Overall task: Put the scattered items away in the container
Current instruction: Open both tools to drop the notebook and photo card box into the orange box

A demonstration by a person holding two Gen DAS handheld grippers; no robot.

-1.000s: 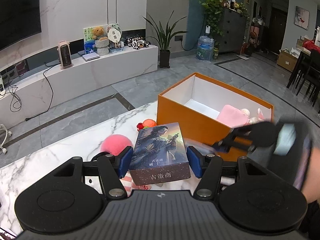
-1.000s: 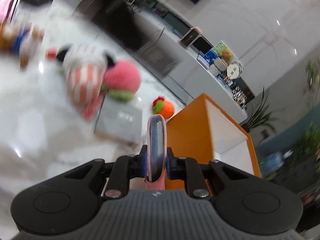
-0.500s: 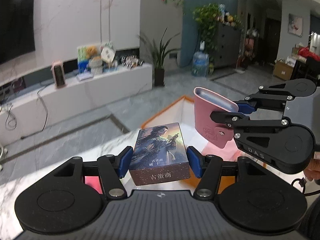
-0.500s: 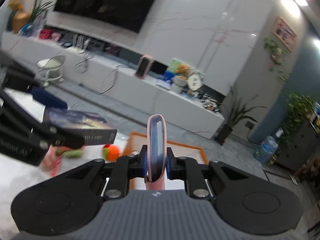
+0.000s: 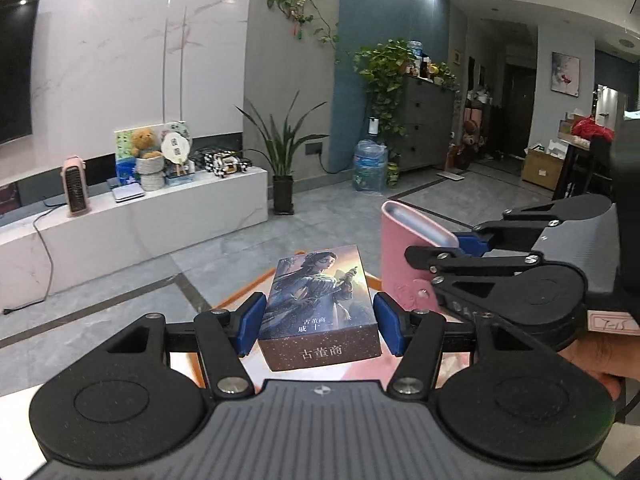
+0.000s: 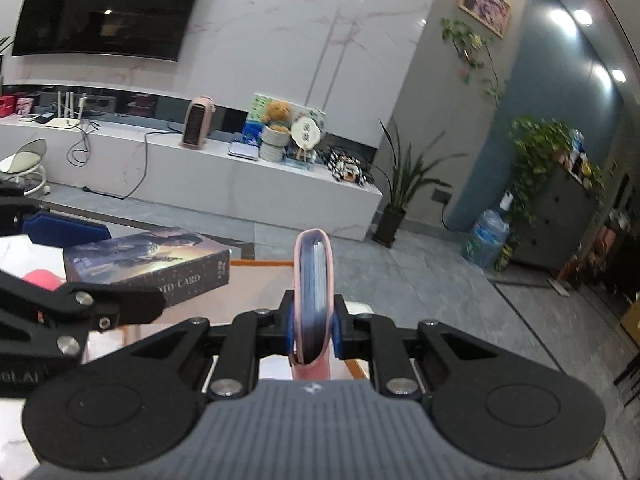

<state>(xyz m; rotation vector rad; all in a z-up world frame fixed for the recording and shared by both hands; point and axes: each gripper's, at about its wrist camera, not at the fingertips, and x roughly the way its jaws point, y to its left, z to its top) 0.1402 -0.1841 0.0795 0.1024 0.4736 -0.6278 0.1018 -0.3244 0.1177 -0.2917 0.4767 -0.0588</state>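
My left gripper [image 5: 319,324] is shut on a card box [image 5: 319,306] printed with a figure, held level in the air. The same card box [image 6: 148,262] shows at the left of the right wrist view. My right gripper [image 6: 312,326] is shut on a slim pink case [image 6: 313,300], held on edge. That pink case [image 5: 404,256] and the right gripper [image 5: 460,246] sit just right of the card box in the left wrist view. Only the orange box's rim [image 5: 240,294] peeks out below the grippers. A pink ball [image 6: 40,280] shows low left.
A white TV bench [image 5: 132,216] with a heater, plush bear and toys stands across the grey floor. A potted plant [image 5: 282,168] and a water bottle [image 5: 370,166] stand by the blue wall. A dark cabinet is at the far right.
Both grippers have risen with their loads. The table and orange box have dropped almost out of view. The right gripper with the pink case has come close beside the card box.
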